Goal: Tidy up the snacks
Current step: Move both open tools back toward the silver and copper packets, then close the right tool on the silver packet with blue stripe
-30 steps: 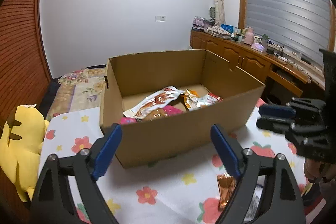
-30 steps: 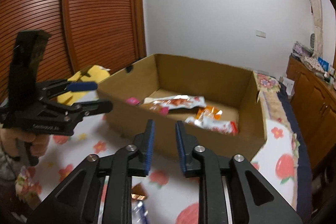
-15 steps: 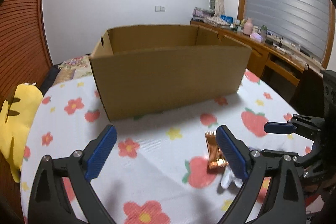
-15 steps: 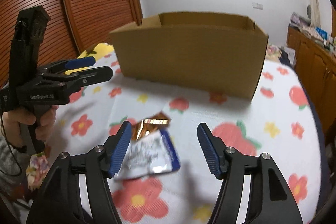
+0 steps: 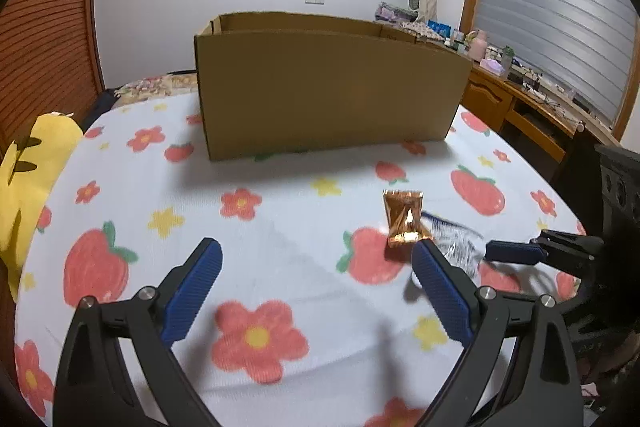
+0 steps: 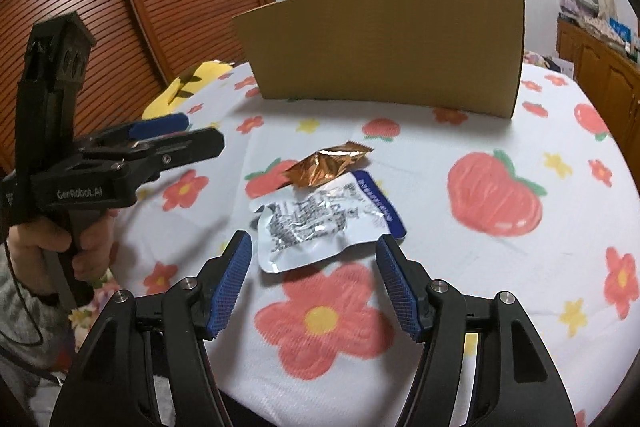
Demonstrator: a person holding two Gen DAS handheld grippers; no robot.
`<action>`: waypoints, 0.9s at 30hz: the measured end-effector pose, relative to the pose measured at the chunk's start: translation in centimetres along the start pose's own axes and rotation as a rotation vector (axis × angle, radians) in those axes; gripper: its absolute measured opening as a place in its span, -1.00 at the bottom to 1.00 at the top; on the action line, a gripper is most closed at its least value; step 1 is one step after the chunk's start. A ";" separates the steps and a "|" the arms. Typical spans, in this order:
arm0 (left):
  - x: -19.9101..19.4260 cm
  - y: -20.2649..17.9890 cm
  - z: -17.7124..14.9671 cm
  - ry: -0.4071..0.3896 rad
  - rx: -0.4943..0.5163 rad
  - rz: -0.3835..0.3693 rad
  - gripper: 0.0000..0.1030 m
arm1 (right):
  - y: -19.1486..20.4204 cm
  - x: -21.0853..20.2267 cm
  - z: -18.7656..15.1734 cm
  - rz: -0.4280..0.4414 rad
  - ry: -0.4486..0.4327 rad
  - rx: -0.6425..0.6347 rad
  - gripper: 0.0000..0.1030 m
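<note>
The inside of the big brown cardboard box (image 5: 332, 87) is hidden in both views; only its outer walls are seen, so its contents cannot be told. It is placed at the far side of the white cloth with printed flowers and strawberries (image 5: 280, 227).

The silver and blue foil snack packet (image 6: 320, 223) is shown fully only in the right wrist view, lying flat on the cloth. In the left wrist view it is mostly covered by a gripper finger. Its print is too blurred to be read. The small crumpled copper-coloured wrapper (image 6: 330, 165) is seen touching its far edge.

The right gripper (image 6: 314, 287) is held wide, nothing gripped, the packet just ahead of its fingertips. The left gripper (image 5: 316, 291) is spread wide over bare cloth, empty.
</note>
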State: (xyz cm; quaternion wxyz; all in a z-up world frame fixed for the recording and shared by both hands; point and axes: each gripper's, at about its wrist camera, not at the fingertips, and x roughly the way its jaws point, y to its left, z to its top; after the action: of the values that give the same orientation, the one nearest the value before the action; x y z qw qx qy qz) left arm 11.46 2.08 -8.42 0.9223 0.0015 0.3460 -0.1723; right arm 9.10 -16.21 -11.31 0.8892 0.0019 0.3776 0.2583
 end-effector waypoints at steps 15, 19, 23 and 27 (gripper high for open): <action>0.0 0.9 -0.4 0.003 -0.022 -0.002 0.87 | -0.3 2.6 2.6 -0.014 0.023 0.050 0.50; 0.6 1.1 -0.3 0.021 -0.025 0.012 0.87 | -0.3 3.2 3.1 -0.049 0.043 0.035 0.50; 0.9 1.0 -0.3 0.035 -0.018 0.042 0.93 | -0.1 3.7 3.1 -0.093 0.066 -0.004 0.47; 0.7 0.7 -0.3 0.025 -0.004 0.029 1.00 | 0.1 3.7 2.9 -0.155 0.064 -0.051 -0.08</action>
State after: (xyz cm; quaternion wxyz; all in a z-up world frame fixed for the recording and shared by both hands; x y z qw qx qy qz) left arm 11.91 2.52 -9.18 0.9202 0.0071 0.3580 -0.1580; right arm 13.14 -13.90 -11.73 0.8937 -0.0584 0.3983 0.1980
